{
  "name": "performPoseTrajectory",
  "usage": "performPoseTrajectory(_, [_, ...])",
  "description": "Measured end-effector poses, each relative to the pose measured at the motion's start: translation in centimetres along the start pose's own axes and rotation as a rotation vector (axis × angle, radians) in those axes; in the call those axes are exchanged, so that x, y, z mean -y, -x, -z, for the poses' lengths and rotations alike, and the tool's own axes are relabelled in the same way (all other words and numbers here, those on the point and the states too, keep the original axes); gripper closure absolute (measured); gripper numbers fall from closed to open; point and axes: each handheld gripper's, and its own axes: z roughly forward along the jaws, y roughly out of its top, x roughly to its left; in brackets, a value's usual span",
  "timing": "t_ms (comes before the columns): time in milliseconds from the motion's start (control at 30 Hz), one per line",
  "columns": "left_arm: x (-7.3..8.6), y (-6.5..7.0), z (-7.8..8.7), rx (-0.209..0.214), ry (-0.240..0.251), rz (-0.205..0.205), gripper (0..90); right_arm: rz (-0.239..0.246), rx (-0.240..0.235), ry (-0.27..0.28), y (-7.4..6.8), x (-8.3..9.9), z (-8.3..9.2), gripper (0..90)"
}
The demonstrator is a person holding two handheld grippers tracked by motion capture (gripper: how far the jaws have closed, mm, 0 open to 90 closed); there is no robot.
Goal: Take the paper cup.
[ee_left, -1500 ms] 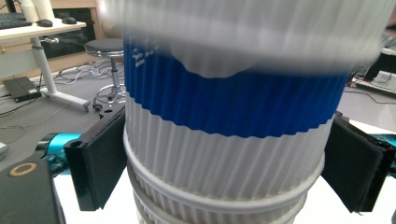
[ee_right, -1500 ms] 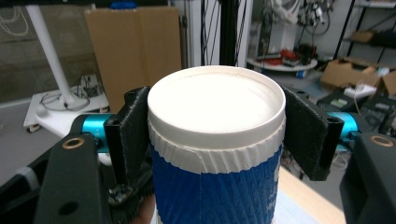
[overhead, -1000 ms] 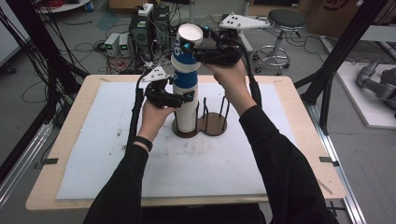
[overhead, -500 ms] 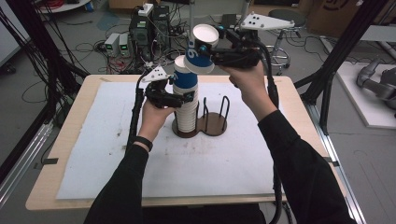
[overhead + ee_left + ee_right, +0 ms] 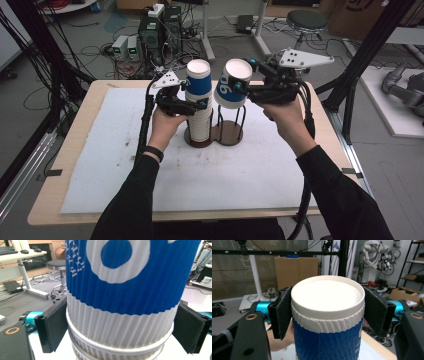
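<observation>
**Cup held clear of stack, stack clamped at holder**

Cups are observed at two positions above a white mat [image 5: 125, 150] on a wooden table [image 5: 80, 120]. A stack of cups [image 5: 199, 117], upturned with bases uppermost, is seated in the left ring of a dark double-ring holder [image 5: 227, 134] near the middle of the mat. The right ring of the holder is seen unoccupied, its wire uprights standing free.

The left gripper [image 5: 196, 104] is applied to the stack from the left side. In the left gripper view its two black pads [image 5: 53, 323] are seen pressed against the ribbed white band of the uppermost cup, one on each side, just above the rolled rims of the cups nested beneath. The jaws are therefore spread wide and are pinching the stack.

A single cup [image 5: 231, 84], blue and white, is held in the right gripper [image 5: 239, 87] to the right of the stack top and apart from it, above the holder's right ring. The cup is tilted, base toward the camera. In the right gripper view the pads [image 5: 284, 311] are seen clamped on either side of the cup [image 5: 328, 322] just below its white base.

Both grippers are carried in a person's hands, with dark sleeves entering from the bottom edge of the high view.
</observation>
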Motion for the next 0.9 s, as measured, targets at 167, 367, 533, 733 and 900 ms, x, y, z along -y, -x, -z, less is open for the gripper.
performPoseTrajectory(167, [0.0,0.0,0.0,-0.001,0.001,-0.001,11.3,-0.009,-0.006,-0.013,-0.4,1.4,0.5,30.0])
performPoseTrajectory(367, [0.0,0.0,0.0,0.000,0.002,-0.003,11.3,-0.031,-0.015,-0.038,-0.9,4.0,1.0,30.0])
performPoseTrajectory(533, [0.0,0.0,0.0,0.000,0.003,-0.005,11.3,-0.033,-0.013,-0.045,-1.5,6.2,1.5,30.0])
performPoseTrajectory(733, [0.0,0.0,0.0,-0.002,0.003,-0.003,11.3,-0.033,-0.007,-0.058,-2.0,7.7,2.0,30.0])
performPoseTrajectory(900, [0.0,0.0,0.0,-0.002,0.003,-0.003,11.3,-0.039,-0.006,-0.079,-2.5,9.4,2.3,30.0])
